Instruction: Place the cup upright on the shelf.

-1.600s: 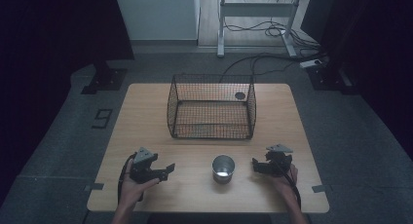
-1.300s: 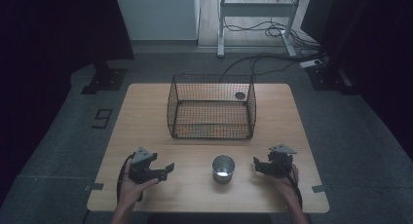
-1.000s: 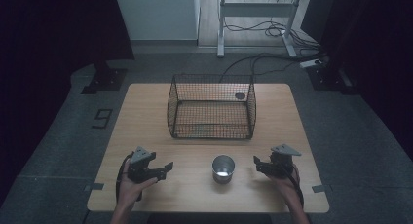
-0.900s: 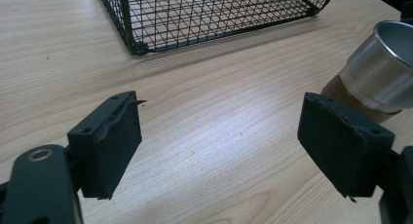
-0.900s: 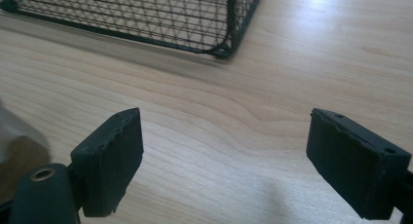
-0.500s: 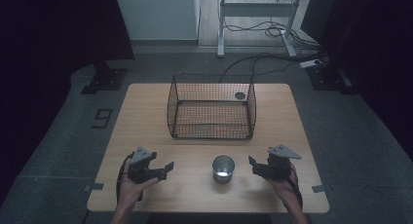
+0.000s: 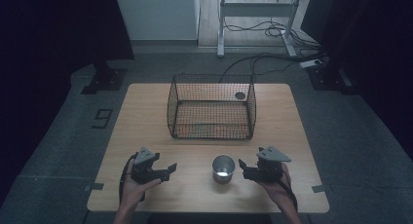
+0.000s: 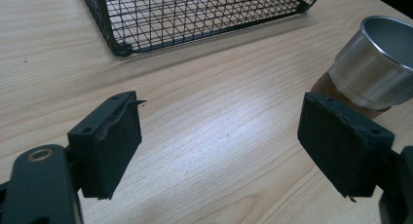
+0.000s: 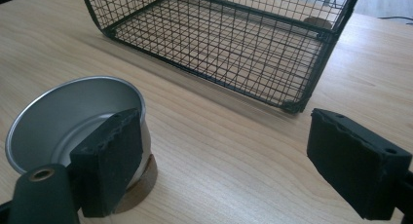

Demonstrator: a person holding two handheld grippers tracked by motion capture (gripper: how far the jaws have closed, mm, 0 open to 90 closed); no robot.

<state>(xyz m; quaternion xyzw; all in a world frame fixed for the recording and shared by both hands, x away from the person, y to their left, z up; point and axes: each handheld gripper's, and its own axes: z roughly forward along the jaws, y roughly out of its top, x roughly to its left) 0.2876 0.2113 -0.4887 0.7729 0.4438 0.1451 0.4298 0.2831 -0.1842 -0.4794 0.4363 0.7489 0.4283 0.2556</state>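
Observation:
A shiny metal cup (image 7: 223, 168) with a brown base stands upright near the front middle of the wooden table (image 7: 146, 117). My right gripper (image 7: 244, 168) is open just to its right; in the right gripper view the cup (image 9: 73, 124) sits behind the left pad (image 9: 109, 158), outside the jaws. My left gripper (image 7: 168, 169) is open well to the cup's left, with nothing between its pads; the cup (image 8: 377, 65) shows beyond the right pad (image 8: 341, 141) in the left gripper view. A black wire basket (image 7: 212, 107) stands behind the cup.
The wire basket (image 9: 234, 34) is open-topped, with a small round disc (image 7: 239, 95) seen at its far right corner. A person's hands hold both grippers at the table's front edge. Cables and a metal stand (image 7: 253, 9) lie on the floor beyond the table.
My right gripper has slid left toward the cup, closing most of the gap. The left gripper has barely moved. The cup and basket stay put.

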